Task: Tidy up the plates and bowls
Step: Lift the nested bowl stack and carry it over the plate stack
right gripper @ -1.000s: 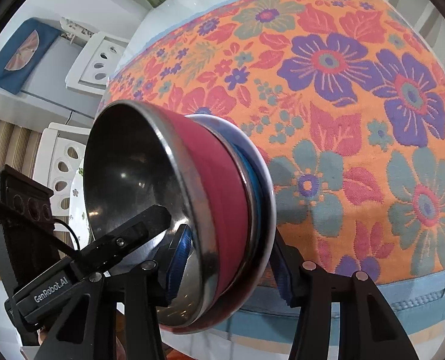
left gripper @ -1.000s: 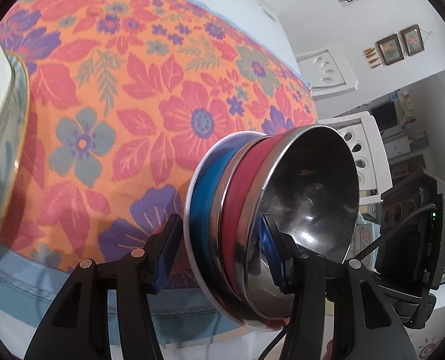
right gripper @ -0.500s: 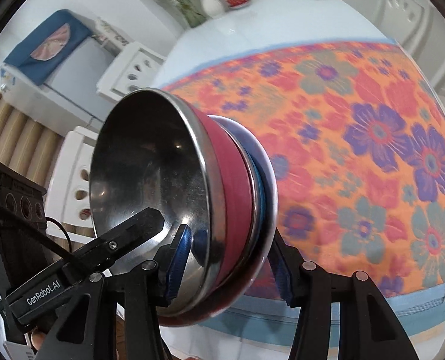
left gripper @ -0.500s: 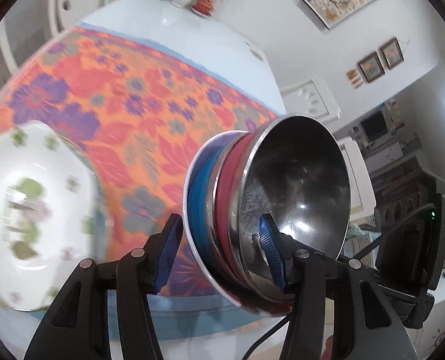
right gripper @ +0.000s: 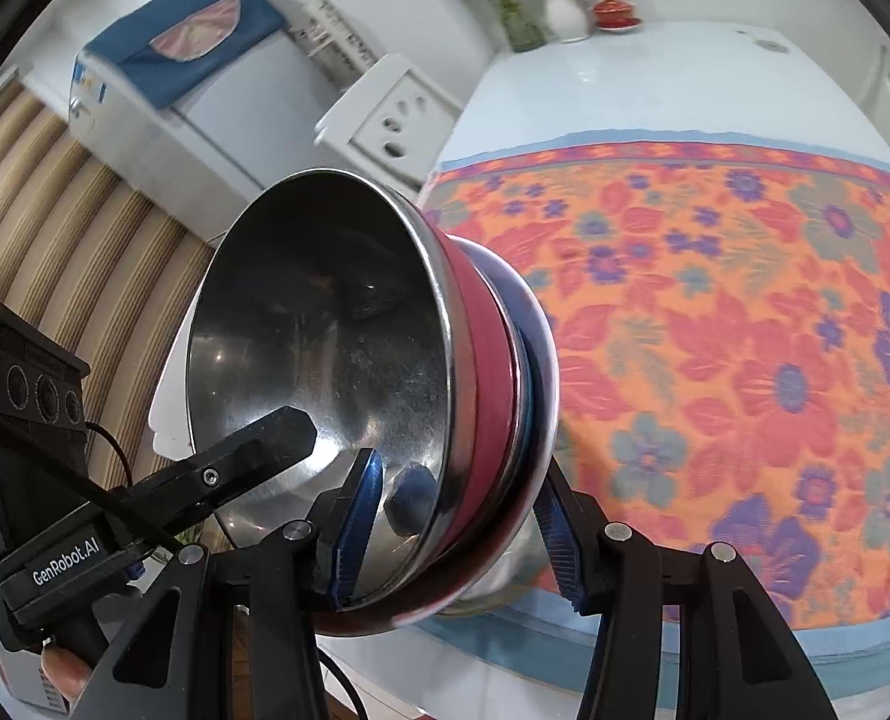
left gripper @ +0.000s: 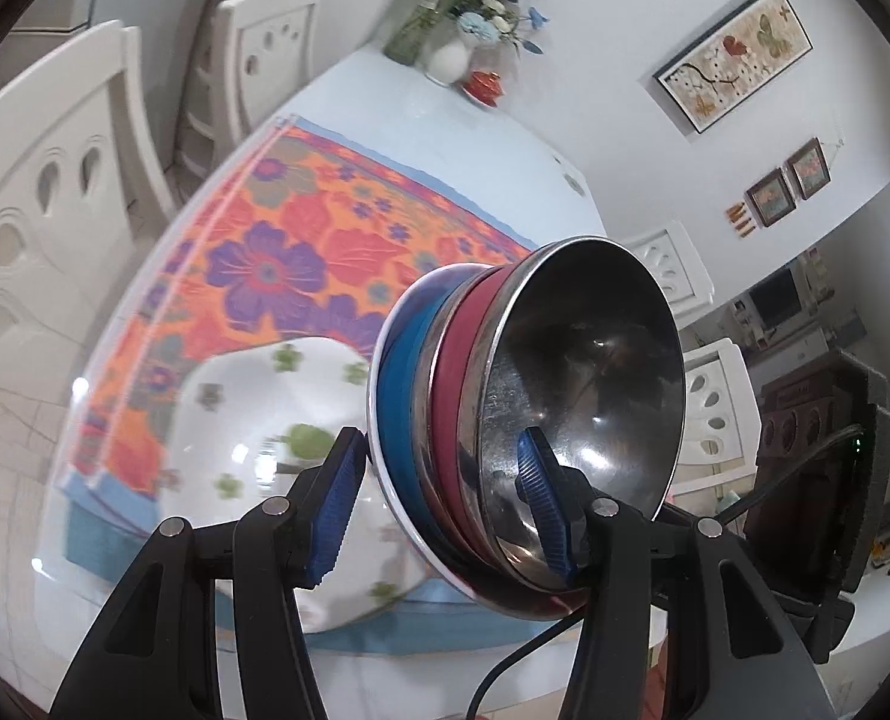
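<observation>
Stack of nested bowls (left gripper: 505,420), tipped on edge: steel bowl innermost, red and blue bands, white outermost; individual count hard to tell. Left hand-held gripper (left gripper: 438,510) clamped on its lower rim at frame centre; right hand-held gripper (right gripper: 457,534) clamped likewise. Floral plate (left gripper: 276,456), lower left, blurred, partly hidden behind the fingers, on the cloth-covered worktop (right gripper: 745,312).
</observation>
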A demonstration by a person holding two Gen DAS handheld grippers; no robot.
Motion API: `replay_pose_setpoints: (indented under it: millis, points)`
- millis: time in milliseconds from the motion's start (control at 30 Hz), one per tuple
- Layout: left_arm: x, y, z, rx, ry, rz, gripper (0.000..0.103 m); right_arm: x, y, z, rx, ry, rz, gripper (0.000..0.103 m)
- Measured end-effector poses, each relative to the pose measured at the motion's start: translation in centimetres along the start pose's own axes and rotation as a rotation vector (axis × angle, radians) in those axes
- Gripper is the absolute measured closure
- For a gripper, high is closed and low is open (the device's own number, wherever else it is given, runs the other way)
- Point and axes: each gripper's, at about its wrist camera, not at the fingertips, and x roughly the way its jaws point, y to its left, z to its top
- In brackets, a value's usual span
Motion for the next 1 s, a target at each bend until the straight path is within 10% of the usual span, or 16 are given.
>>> replay_pose_setpoints:
  millis: [1000]
  points:
    - [3.0,9.5,-1.3,-0.034,0.144,-0.089,0.054,6.5,-0.2,-3.4,0.142,0.133,-0.045,0.054]
